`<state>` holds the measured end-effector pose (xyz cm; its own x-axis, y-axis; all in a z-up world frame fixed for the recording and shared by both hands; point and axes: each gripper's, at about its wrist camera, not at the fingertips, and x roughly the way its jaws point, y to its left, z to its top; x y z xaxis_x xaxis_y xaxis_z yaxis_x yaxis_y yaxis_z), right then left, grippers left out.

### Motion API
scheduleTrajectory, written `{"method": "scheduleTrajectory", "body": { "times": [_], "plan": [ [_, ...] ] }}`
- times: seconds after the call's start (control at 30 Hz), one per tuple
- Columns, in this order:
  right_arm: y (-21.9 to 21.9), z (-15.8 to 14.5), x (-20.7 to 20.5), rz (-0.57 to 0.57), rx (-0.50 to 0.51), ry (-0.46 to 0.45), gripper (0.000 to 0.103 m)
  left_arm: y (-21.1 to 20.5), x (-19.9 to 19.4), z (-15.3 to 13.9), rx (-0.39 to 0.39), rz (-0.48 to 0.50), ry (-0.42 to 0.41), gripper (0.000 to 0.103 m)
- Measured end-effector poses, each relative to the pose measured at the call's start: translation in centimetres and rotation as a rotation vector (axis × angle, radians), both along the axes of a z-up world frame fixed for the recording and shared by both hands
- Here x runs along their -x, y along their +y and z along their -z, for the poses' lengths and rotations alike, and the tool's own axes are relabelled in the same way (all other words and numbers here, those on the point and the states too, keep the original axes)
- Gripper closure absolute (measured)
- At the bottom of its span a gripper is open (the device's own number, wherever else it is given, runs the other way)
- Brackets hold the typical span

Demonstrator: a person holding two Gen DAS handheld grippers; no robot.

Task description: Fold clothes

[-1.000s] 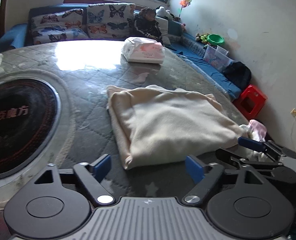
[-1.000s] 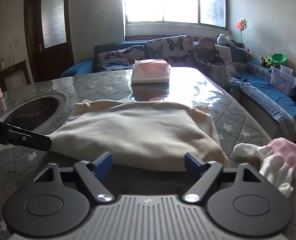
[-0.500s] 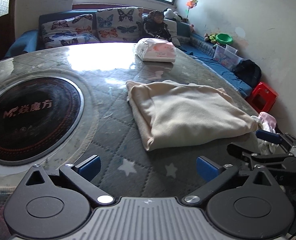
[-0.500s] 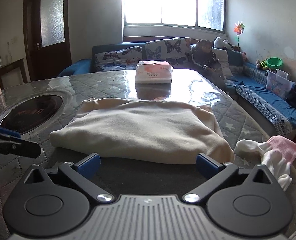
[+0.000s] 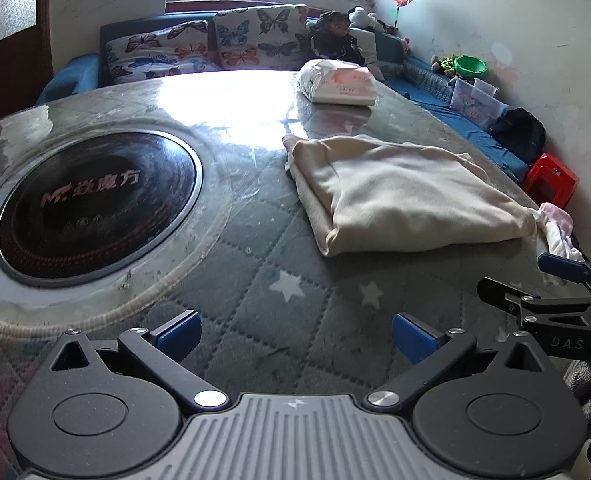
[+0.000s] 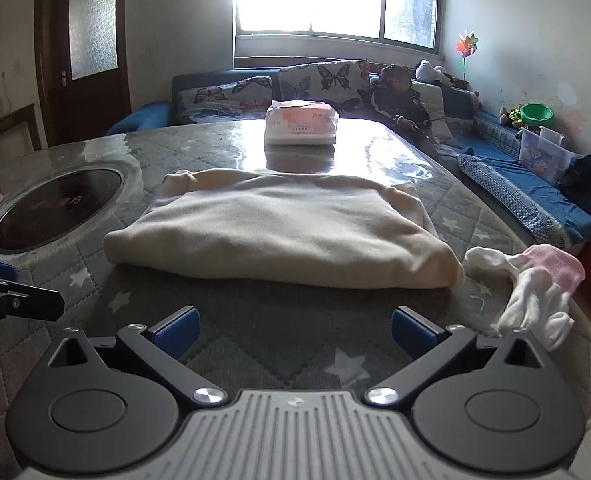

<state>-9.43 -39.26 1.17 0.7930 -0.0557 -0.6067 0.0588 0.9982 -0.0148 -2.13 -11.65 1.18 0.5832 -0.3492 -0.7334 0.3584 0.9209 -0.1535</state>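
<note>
Right wrist view shows you the cream garment (image 6: 279,232) lying as a neat, thick rectangle on the quilted table (image 6: 255,332), just ahead of your right tongs (image 6: 293,330). Those tongs are spread wide with nothing between the blue pads; only bare table shows in the gap. Your left tongs (image 5: 295,336) are likewise released and empty, held clear of the cloth, which sits ahead and to the right in the left wrist view (image 5: 399,200).

By the look of it, this piece is finished: the edges are gathered, the layers stack flat, and no sleeve trails out. You could square the near corner, but that seems optional.

What remains, as far as you can see, is the small pink-and-white bundle (image 6: 535,280) at the table's right edge, touching or nearly touching the folded garment's corner. It lies crumpled and untouched, so it is likely your next piece. Whether it is one item or several you cannot tell from here.

The tissue pack (image 6: 301,128) and the inset hob (image 6: 55,204) stand well apart from the work.
</note>
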Motion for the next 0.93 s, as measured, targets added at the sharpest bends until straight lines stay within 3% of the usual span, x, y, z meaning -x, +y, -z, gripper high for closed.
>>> {"method": "scheduleTrajectory", "body": {
  "times": [0.47, 0.93],
  "plan": [
    [0.9, 0.1, 2.0, 0.029, -0.055, -0.003, 0.0, 0.7, 2.1, 0.0, -0.011, -0.02, -0.009, 0.0],
    [1.7, -0.2, 3.0, 0.02, -0.042, -0.013, 0.0, 0.6, 2.9, 0.2, 0.007, -0.029, 0.007, 0.0]
  ]
}}
